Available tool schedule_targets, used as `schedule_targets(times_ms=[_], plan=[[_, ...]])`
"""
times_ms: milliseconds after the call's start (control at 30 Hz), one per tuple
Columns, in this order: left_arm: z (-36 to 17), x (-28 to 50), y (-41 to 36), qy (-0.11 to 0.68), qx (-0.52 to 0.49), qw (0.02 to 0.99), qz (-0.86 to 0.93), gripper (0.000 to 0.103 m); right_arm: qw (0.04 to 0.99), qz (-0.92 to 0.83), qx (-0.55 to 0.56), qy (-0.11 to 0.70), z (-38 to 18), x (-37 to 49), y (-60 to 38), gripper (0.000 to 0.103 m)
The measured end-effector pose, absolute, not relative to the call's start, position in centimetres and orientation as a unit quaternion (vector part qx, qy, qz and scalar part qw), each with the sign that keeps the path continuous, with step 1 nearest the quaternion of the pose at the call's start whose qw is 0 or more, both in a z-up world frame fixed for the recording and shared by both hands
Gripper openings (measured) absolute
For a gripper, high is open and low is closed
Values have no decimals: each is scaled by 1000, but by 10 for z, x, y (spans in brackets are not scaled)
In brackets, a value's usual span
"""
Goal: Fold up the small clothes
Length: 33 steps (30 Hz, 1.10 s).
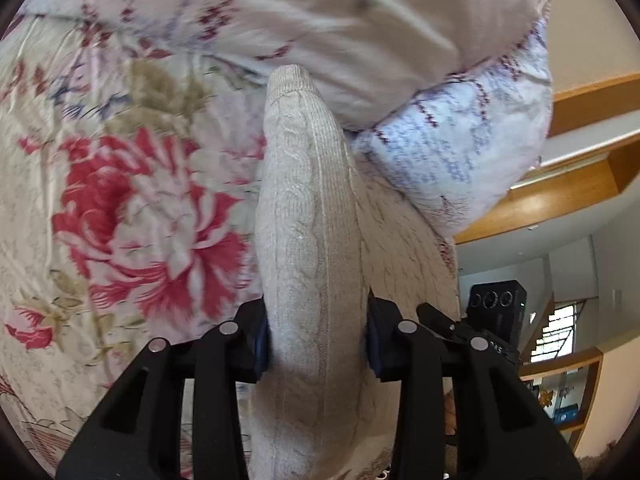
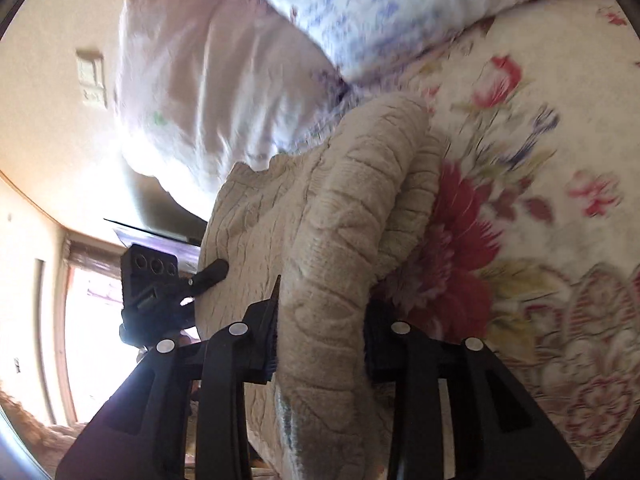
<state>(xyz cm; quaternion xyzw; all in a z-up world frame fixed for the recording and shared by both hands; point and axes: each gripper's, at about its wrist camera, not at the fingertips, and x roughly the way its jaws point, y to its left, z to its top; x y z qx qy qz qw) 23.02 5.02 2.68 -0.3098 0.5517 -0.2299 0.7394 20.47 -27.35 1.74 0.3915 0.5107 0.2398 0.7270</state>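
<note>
Your left tool (image 1: 318,344) is pinching a fold of the cream cable-knit sweater (image 1: 308,208), and your right tool (image 2: 320,344) is pinching another bunched part of the same sweater (image 2: 340,220); the garment hangs between them just above the bed, whose floral bedspread (image 1: 120,200) shows big red flowers. Against the sweater's far end lies a pale quilt (image 1: 460,152) with purple stitching; beyond it you have cream walls, a wooden ledge (image 1: 560,196) and a bright window (image 2: 92,320).
</note>
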Motion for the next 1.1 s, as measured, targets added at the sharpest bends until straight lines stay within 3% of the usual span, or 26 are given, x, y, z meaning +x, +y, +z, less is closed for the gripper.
schedule_targets(times_ms=[200,333,533,567,633,733,1100], plan=[[5,224,59,542,-338,742,-203,50,722,214,390,530,6,209,-265,42],[39,216,54,511,-251,804,-170,52,735,194,385,523,22,210,-287,50],[97,192,18,428,-100,878,-190,57,767,174,393,477,33,203,-311,50],[99,189,9,426,-77,879,-201,57,769,175,385,479,34,205,-308,49],[100,184,-8,427,-45,876,-220,58,775,174,355,492,34,211,-296,27],[95,184,-24,434,-28,870,-230,58,794,152,313,499,35,212,-287,10],[59,191,-58,489,34,843,-224,58,814,63,250,521,23,214,-294,10]])
